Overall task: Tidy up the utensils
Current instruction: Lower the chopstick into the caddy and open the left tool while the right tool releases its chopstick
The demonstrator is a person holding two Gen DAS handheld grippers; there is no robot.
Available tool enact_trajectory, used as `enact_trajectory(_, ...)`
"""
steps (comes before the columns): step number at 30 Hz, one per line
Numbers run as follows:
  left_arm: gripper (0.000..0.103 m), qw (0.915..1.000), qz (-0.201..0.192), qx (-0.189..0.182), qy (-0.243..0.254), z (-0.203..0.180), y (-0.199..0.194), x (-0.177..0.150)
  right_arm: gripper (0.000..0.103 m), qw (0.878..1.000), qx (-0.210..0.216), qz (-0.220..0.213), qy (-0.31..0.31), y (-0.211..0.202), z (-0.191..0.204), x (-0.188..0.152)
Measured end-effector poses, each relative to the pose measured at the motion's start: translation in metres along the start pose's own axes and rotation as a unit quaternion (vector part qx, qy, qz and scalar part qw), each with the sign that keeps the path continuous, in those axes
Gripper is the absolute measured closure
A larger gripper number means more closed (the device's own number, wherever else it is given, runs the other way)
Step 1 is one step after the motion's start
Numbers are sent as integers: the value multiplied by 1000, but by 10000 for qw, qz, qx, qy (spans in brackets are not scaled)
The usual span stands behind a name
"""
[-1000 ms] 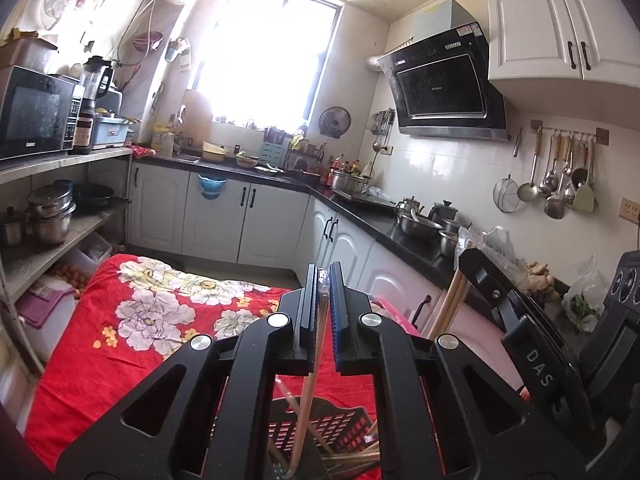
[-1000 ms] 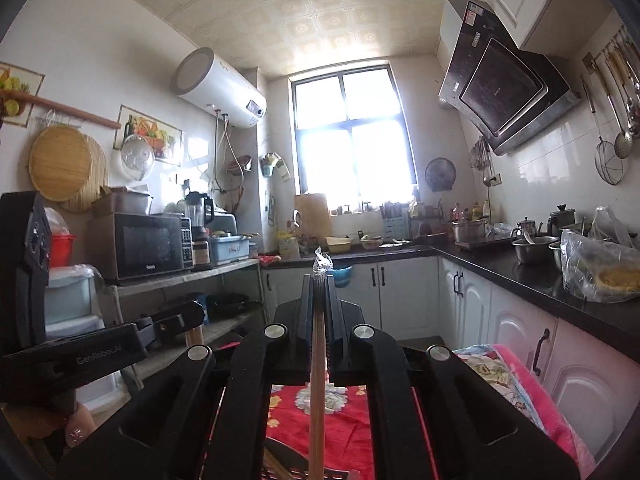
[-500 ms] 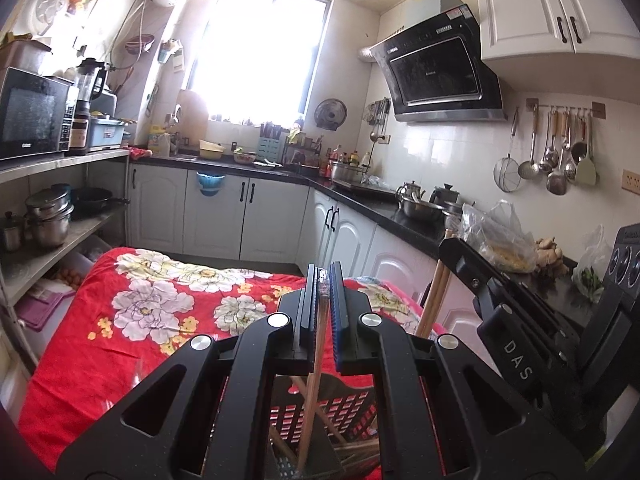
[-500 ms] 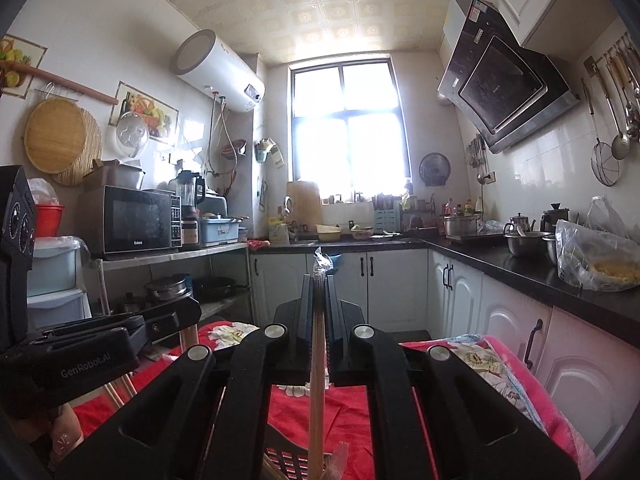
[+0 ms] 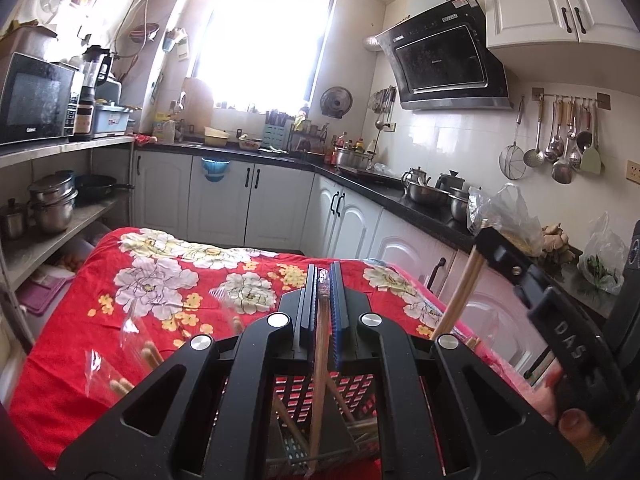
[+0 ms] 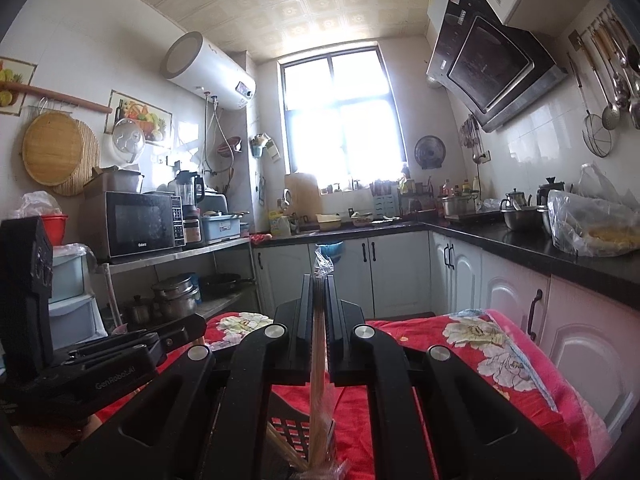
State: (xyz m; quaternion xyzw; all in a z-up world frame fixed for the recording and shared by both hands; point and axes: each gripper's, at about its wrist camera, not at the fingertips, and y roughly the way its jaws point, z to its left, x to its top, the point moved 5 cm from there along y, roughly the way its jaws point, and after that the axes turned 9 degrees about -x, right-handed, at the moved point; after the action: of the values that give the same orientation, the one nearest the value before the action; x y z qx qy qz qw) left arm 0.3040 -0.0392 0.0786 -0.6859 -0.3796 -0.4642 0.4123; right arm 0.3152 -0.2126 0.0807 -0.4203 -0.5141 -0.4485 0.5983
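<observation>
In the left wrist view my left gripper [image 5: 322, 278] is shut on a wooden chopstick pair [image 5: 319, 364] in a clear wrapper; the sticks hang down into a black perforated utensil basket [image 5: 360, 390]. The right gripper [image 5: 486, 240] reaches in from the right, gripping its own chopsticks [image 5: 460, 296], which slant down toward the basket. In the right wrist view my right gripper [image 6: 319, 280] is shut on those wrapped chopsticks [image 6: 318, 400], whose lower ends sit over the basket [image 6: 290, 426]. The left gripper [image 6: 196, 326] shows at the left.
The basket stands on a table under a red floral cloth [image 5: 140, 280]. More chopsticks in clear plastic [image 5: 136, 364] lie on the cloth at the left. White cabinets [image 5: 224, 204] and a black counter [image 5: 424, 208] with pots run behind and to the right. A shelf [image 5: 52, 236] stands left.
Both grippers have sunk with their chopsticks. The red cloth and the black basket fill more of the lower part of each view, and the sticks reach deeper into the basket.
</observation>
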Motion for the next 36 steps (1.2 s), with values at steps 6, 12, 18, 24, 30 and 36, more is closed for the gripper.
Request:
enact_trajectory(6,100,10000,-67,63,-11,1,-5,-3,97,9997,36,173,177,-11,-3,-3)
enact_trajectory(12,100,9999,-109,116,-25,5,-8,-2,88,9988,88,361,331,-20,-6,-9)
enact_trajectory(18,100,9998,-60,186,-58,9,-9,-7,81,9982,56,454,397,-27,-7,-12)
enact_trajectory(24,96,9996,36,257,-114,12,-13,-12,76,9976,31,536,438,-34,-9,-15)
enact_trajectory(30,86,9991,199,330,-200,16,-17,-21,73,9972,-13,608,440,-43,-12,-20)
enact_trajectory(36,71,9983,315,389,-302,20,-24,-28,69,9959,-76,769,461,-49,-17,-29)
